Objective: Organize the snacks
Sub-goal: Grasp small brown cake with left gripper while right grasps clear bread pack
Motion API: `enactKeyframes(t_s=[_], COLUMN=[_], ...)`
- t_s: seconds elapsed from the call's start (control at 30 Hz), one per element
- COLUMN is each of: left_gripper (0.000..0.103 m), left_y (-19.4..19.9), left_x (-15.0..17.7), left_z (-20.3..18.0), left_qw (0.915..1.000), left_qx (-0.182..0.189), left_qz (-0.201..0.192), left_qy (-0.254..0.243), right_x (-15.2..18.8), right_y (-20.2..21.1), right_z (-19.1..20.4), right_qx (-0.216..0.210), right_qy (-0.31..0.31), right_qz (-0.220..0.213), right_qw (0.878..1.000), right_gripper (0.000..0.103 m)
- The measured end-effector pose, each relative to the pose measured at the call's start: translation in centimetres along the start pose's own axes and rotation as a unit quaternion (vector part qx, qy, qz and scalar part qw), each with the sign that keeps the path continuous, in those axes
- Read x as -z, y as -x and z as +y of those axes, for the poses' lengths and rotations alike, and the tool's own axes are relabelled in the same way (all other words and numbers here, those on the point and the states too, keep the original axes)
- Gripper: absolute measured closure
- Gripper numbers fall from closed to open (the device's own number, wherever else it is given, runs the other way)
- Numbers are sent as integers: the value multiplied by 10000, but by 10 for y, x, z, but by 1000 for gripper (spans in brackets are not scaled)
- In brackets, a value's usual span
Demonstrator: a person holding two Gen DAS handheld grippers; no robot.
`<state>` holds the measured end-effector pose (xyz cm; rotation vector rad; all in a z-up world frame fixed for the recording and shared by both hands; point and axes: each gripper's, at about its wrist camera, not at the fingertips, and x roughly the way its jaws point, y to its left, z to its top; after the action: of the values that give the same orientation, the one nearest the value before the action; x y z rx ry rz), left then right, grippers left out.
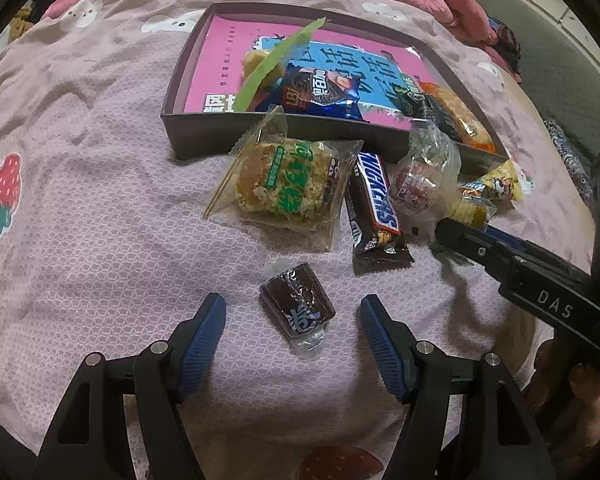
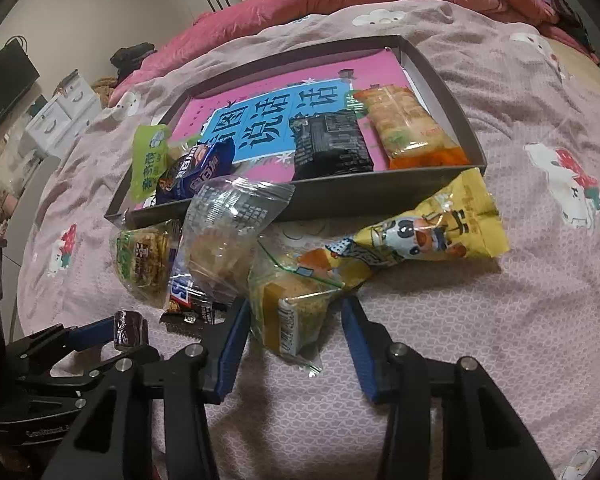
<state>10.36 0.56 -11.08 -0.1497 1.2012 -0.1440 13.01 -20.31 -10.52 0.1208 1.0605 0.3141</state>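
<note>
Both grippers (image 1: 293, 312) (image 2: 295, 316) gape around wrapped snacks, touching neither

A shallow grey cardboard box (image 1: 284, 130) lies on the pink patterned bedspread (image 1: 100, 220), with a pink-and-blue printed book (image 2: 260, 124) flat inside it. On the book lie a blue Oreo packet (image 1: 320, 90), a black foil packet (image 2: 332, 146) and, at the box's right end, an orange-ended clear cracker packet (image 2: 412, 128). In front of the box lie a clear-wrapped rice cake (image 1: 288, 184), a brown Snickers bar (image 1: 374, 208) to its right, and a small dark wrapped candy (image 1: 298, 306) nearest.
</note>
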Motion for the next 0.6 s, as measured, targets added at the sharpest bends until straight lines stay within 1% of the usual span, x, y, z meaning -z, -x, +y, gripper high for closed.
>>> enactKeyframes(t_s=[0.07, 0.17, 0.37, 0.6], left_gripper=[32, 32, 32, 32], left_y=[-1, -2, -2, -1], left_x=[0, 0, 1, 2], left_z=[-1, -1, 4, 3], left_qw=[10000, 10000, 9999, 10000], left_qx=[-28, -25, 88, 32], left_qz=[-3, -15, -36, -36], left_qy=[-26, -34, 98, 44], right_x=[0, 1, 3, 4], right_y=[0, 4, 9, 8], right_z=[0, -3, -11, -6], right_qx=[27, 100, 74, 117], right_qy=[20, 17, -104, 40], right_qz=[-4, -16, -29, -51], right_qw=[10000, 9999, 9999, 9999], right_gripper=[58, 65, 65, 66])
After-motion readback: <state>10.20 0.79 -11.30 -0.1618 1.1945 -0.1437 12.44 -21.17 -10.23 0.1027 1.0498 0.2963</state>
